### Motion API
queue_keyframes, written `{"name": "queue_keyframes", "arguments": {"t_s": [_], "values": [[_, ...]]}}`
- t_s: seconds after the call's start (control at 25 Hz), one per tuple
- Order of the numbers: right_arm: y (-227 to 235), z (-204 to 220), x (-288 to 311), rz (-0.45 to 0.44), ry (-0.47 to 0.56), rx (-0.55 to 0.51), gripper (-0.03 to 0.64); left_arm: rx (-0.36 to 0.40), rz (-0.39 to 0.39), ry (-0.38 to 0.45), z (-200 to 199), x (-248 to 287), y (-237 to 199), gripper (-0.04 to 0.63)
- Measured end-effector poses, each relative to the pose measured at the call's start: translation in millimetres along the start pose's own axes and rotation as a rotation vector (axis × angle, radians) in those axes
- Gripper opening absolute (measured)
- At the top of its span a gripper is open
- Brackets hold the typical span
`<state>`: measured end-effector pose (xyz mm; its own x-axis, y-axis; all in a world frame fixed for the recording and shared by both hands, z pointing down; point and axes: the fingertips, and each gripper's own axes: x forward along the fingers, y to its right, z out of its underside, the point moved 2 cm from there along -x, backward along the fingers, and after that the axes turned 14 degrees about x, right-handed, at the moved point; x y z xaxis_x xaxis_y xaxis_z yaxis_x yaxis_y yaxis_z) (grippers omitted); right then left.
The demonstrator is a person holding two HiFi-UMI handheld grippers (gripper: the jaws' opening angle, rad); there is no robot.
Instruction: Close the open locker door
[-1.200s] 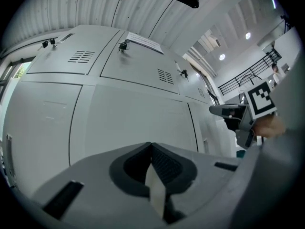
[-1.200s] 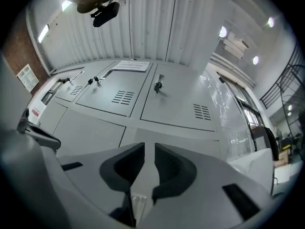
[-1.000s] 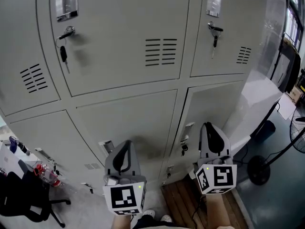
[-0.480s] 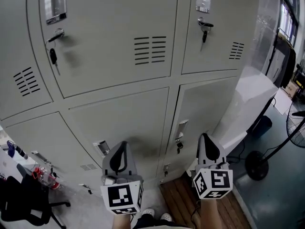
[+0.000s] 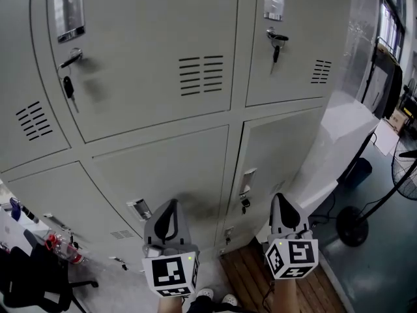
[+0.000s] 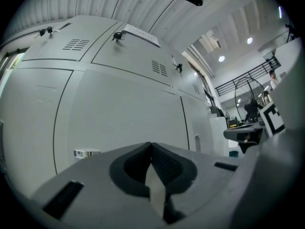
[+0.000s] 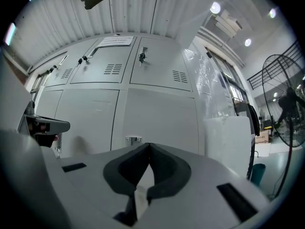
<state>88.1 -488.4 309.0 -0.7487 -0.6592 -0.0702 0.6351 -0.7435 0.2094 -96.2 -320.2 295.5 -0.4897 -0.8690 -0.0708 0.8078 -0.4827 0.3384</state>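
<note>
The way ahead is blocked by the locker wall [image 5: 163, 155], from which keys [image 5: 68, 87] and latch handles [image 5: 139, 208] jut. Open room is left before it; the right side is hemmed by a white block [image 5: 345, 142] and fan stand [image 5: 354, 227], the left by a black chair [image 5: 26, 282]

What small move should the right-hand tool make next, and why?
Probably ease the right gripper forward so its shut tips press the lower right locker door beside its handle. The door looks slightly ajar, and the tips seem short of it.

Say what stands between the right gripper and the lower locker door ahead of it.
Nothing: in the right gripper view only bare air separates the shut right gripper from the lower locker door and its handle.
</note>
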Motion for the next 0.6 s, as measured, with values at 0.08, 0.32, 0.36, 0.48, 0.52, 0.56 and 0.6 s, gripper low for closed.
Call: {"name": "queue_keyframes", "arguments": {"t_s": [0.08, 0.32, 0.36, 0.48, 0.52, 0.56, 0.6], "values": [[-0.2, 0.3, 0.3, 0.000, -0.002, 0.000, 0.018, 0.004, 0.002, 0.003, -0.6, 1.1, -0.3, 0.002], [-2.3, 2.0, 2.6, -0.003, -0.010, 0.007, 0.018, -0.001, 0.001, 0.004, -0.3, 2.9, -2.0, 0.002], [-2.6, 2.0, 2.9, -0.003, -0.010, 0.007, 0.018, -0.001, 0.003, 0.005, 0.0, 3.2, -2.2, 0.002], [-3.1, 1.6, 3.7, -0.004, -0.008, 0.007, 0.018, 0.005, 0.009, 0.007, 0.7, 3.7, -2.4, 0.002], [-3.3, 1.4, 4.1, -0.005, -0.007, 0.005, 0.018, 0.003, 0.008, 0.006, 0.9, 3.7, -2.7, 0.002], [-3.5, 1.3, 4.5, -0.005, -0.007, 0.004, 0.018, 0.000, 0.007, 0.005, 1.2, 3.8, -3.0, 0.002], [-3.7, 1.3, 4.8, -0.006, -0.007, 0.002, 0.018, -0.002, 0.007, 0.004, 1.4, 3.9, -3.0, 0.002]]}}
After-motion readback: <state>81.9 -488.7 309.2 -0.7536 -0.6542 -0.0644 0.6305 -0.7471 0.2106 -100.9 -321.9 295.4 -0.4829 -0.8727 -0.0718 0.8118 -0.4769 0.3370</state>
